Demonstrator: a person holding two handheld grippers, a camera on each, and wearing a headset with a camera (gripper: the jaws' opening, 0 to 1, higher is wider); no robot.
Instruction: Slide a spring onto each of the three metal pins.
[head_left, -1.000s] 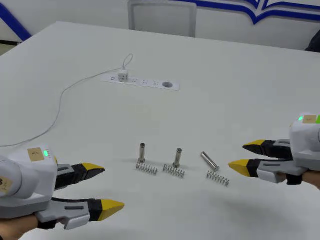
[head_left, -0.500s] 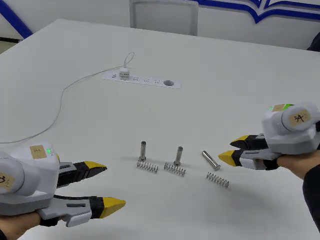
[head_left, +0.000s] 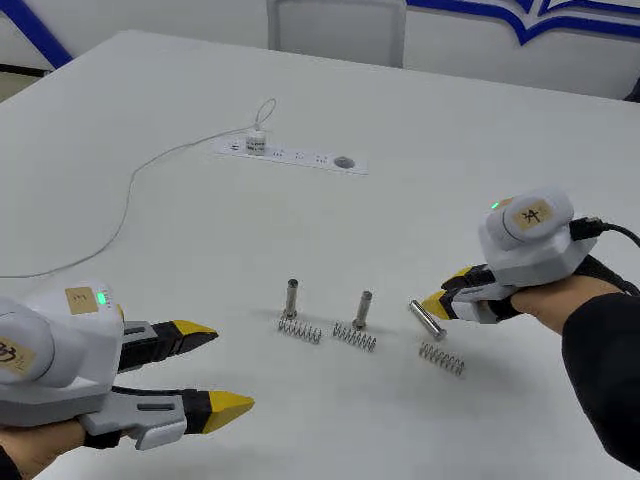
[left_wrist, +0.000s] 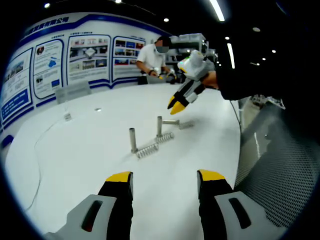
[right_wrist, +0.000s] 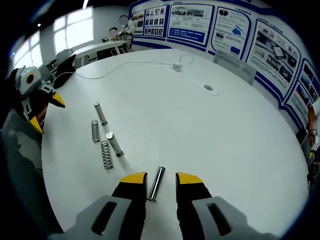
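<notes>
Head view: At lower left, the left gripper (head_left: 217, 367) hovers over the white table (head_left: 480, 130), its jaws spread and empty. At mid-frame the left pin (head_left: 290, 298) and the middle pin (head_left: 362, 308) stand upright, while the third pin (head_left: 427, 320) lies flat to their right. The three springs (head_left: 354, 338) lie loose on the table, one just below each pin. At right, the right gripper (head_left: 441, 296) points its tips at the third pin's near end.

Left gripper view: The jaws stand wide apart with nothing between them, and the pins sit at centre frame, well ahead.

Right gripper view: At bottom centre the open jaws straddle the lying pin without appearing to clamp it.

No spring is on a pin yet, so all three fittings appear to remain.
</notes>
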